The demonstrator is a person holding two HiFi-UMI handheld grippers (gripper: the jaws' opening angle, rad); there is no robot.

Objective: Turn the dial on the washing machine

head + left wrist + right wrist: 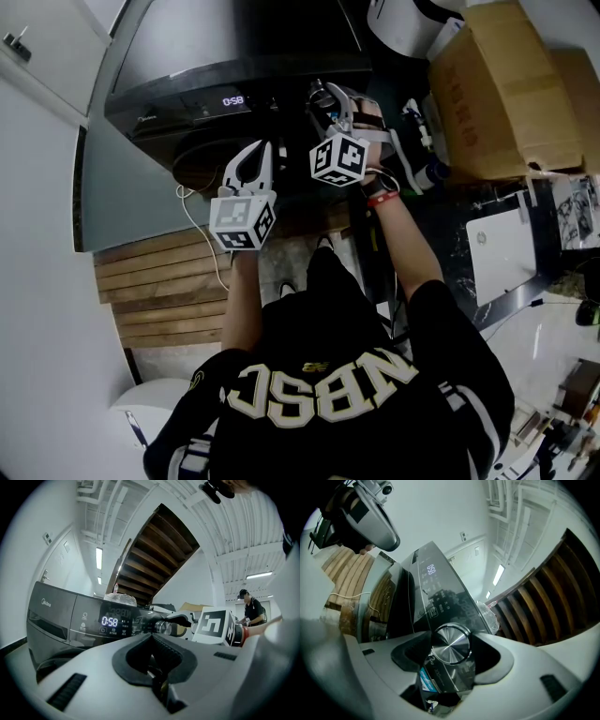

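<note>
The dark grey washing machine [187, 56] shows 0:58 on its lit display [233, 100]. Its chrome dial [451, 643] sits between the two pads of my right gripper [452, 641], which is shut on it. In the head view the right gripper [326, 97] is pressed against the panel and hides the dial. The left gripper view shows the dial [163, 626] with the right gripper's fingers [182, 619] around it. My left gripper [251, 155] hangs shut and empty, lower left of the dial and off the panel; its tips [151, 637] meet.
Cardboard boxes [506, 84] stand at the right of the machine. A wooden slat platform [159, 281] and a white cable [202, 225] lie to its left. A white laptop [502, 248] rests lower right. Another person [251, 609] stands far off.
</note>
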